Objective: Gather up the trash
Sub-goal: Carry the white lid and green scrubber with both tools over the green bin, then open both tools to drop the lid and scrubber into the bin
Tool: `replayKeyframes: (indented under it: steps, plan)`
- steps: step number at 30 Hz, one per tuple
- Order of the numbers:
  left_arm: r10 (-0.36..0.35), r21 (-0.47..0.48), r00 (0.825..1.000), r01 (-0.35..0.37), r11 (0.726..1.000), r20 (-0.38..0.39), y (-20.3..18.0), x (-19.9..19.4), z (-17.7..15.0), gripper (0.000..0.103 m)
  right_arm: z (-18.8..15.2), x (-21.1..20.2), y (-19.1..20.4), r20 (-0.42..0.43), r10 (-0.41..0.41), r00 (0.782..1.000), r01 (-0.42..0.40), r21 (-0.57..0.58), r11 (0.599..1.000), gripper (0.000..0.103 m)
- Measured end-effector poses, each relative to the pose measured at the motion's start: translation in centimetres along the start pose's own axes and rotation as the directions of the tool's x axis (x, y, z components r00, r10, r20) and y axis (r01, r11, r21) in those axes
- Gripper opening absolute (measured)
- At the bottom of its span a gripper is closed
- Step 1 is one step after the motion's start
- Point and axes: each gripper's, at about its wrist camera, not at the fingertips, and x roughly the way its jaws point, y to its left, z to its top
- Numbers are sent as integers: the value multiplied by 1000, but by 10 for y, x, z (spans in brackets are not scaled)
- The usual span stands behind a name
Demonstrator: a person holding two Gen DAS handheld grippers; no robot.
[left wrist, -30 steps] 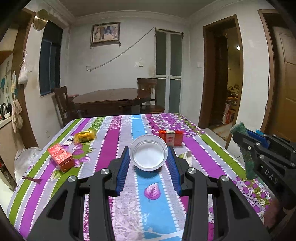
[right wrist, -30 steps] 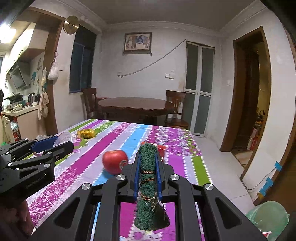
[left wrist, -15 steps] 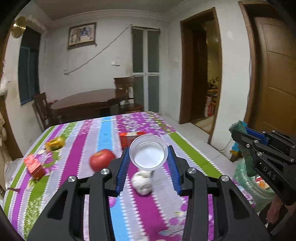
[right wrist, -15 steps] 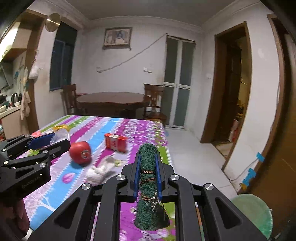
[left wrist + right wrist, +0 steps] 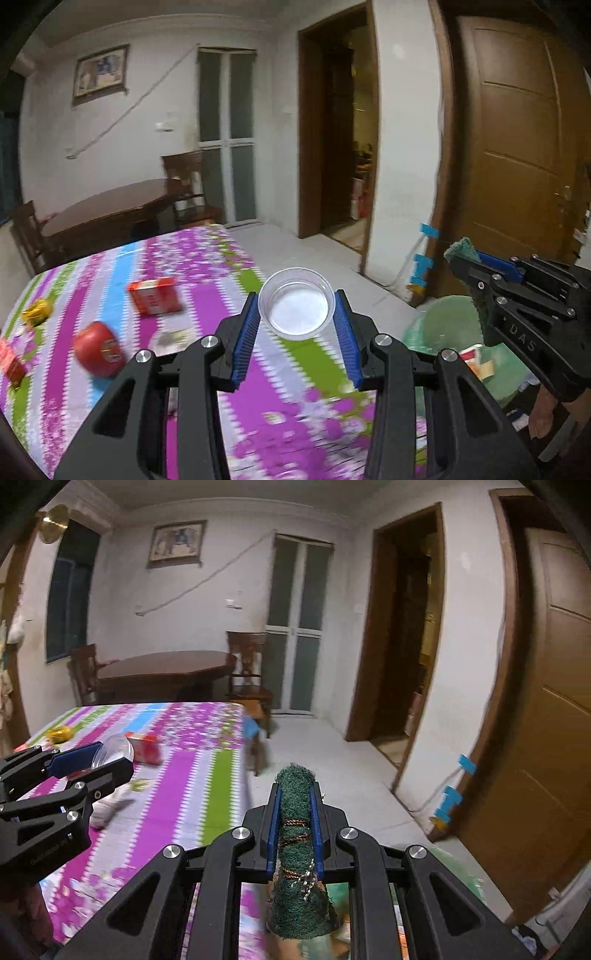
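The clear plastic cup [image 5: 294, 308], empty, mouth toward the camera, is pinched by the left gripper [image 5: 294, 325] past the table's [image 5: 207, 258] right edge. The right gripper [image 5: 295, 823] clamps a green scouring pad [image 5: 295, 849] lengthwise along its fingers, above the green trash bag [image 5: 443, 328].

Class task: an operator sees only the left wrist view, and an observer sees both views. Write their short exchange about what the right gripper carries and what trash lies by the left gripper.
Operator: I see only a green tip poking from the right gripper. What is it?
Observer: A rolled green scouring pad, tied round with coppery wire. The jaws are shut on it.
Operator: My jaws hold the clear cup. Any trash on the table near them?
Observer: Yes, a crumpled white wad lies on the tablecloth, just beyond the left gripper.
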Motion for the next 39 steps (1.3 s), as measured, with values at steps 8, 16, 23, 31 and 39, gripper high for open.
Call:
replayKeyframes:
  steps: [8,16,23,31,39]
  plan:
    - [-135,59,989,139,989,-55,-63,34,4,39,-17,14,-74,-96,-99,990,103,34,994,15]
    - [-235,97,957,253,963,-169,-112,77,-4,39,-52,47,-135,-242,-137,961,157,67,985,16]
    - [-279,108,916,321,941,-289,-148,112,-21,39,-84,84,-157,-360,-118,925,156,78,985,15]
    - [-256,107,894,314,943,-367,-162,139,-34,39,-108,110,-173,-438,-92,894,161,123,979,15]
    - [-246,109,883,312,944,-399,-172,144,-39,39,-126,111,-183,-462,-66,884,151,149,977,15]
